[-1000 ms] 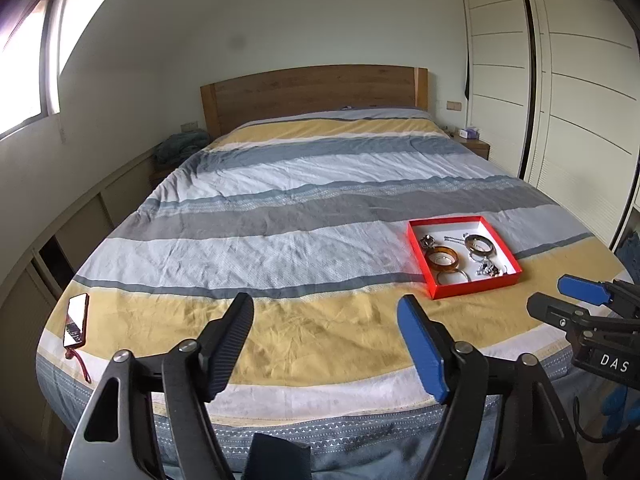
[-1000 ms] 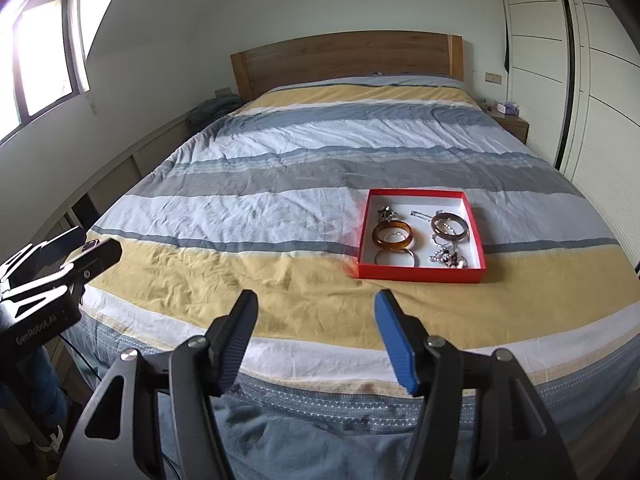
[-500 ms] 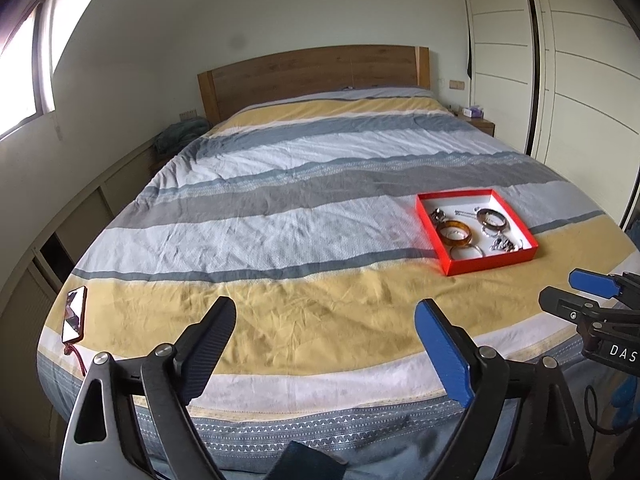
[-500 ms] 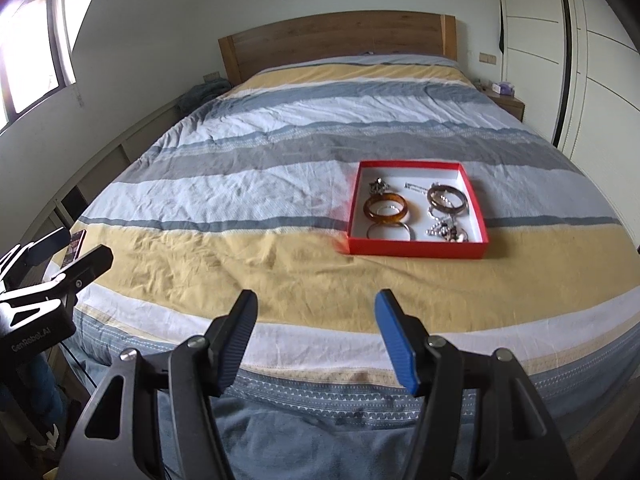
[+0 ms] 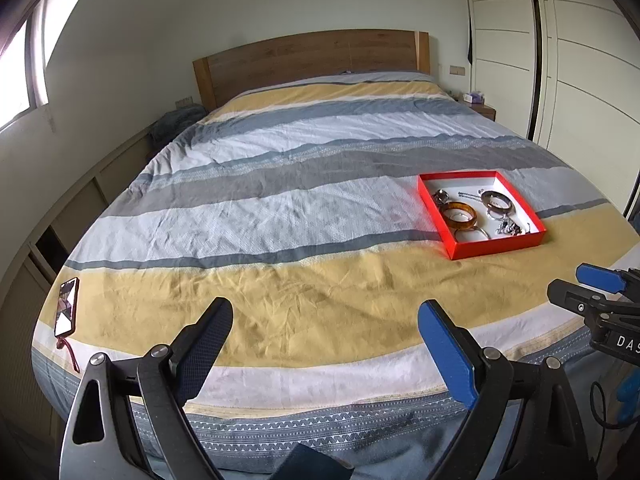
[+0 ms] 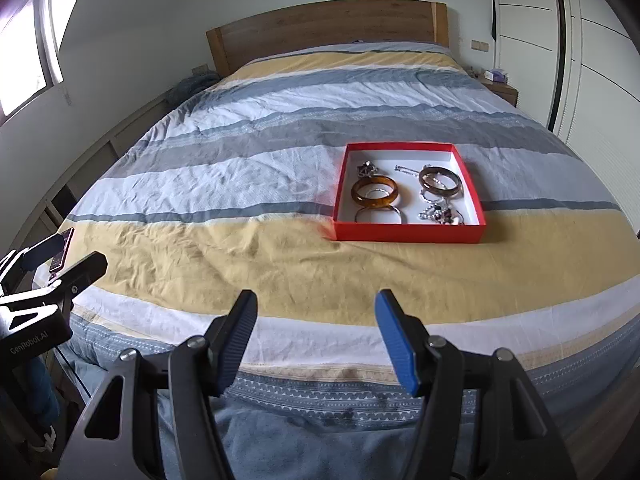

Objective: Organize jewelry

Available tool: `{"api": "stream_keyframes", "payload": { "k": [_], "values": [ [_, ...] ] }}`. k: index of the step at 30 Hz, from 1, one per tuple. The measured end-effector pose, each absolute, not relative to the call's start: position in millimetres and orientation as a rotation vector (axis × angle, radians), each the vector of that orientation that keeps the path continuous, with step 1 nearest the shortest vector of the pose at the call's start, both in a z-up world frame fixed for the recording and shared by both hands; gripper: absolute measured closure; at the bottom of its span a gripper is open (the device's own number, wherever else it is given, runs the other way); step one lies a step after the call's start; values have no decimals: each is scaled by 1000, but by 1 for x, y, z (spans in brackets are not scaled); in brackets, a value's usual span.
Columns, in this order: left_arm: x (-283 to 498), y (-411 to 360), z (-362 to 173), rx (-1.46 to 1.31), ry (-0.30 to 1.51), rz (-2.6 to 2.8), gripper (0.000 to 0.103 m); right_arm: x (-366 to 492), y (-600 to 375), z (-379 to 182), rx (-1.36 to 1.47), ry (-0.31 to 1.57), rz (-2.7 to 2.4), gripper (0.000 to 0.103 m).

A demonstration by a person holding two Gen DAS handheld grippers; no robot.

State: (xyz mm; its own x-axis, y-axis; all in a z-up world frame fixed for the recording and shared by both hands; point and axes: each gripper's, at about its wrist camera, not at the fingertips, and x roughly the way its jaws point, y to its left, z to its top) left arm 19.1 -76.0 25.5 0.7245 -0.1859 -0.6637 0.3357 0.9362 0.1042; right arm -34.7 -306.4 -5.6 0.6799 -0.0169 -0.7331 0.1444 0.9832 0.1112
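Note:
A shallow red box point(image 6: 408, 235) with a white inside lies on the striped bed, also in the left wrist view point(image 5: 496, 249). In it are an amber bangle point(image 6: 374, 192), a dark brown bangle point(image 6: 439, 181), a thin ring bangle point(image 6: 377, 213), a small silver piece point(image 6: 365, 169) and a heap of chains and beads point(image 6: 440, 213). My right gripper point(image 6: 316, 322) is open and empty over the foot of the bed, short of the box. My left gripper point(image 5: 325, 330) is open and empty, left of the box.
A phone point(image 5: 66, 306) with a red strap lies at the bed's left front corner. The wooden headboard point(image 5: 316, 60) stands at the far end. White wardrobe doors point(image 5: 592, 64) line the right side, with a nightstand point(image 5: 480, 109) beside the bed.
Both grippers have come closer over the foot of the bed and tilted down. The box sits lower and larger in both views. The left jaws have opened wider.

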Motion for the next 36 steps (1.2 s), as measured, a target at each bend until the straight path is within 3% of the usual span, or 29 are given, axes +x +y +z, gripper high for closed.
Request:
{"api": "stream_keyframes", "payload": {
  "k": [36],
  "values": [
    [27,-80,7,236,749,-287,10,-32,-312,-11,167,827,-98,43]
  ]
}}
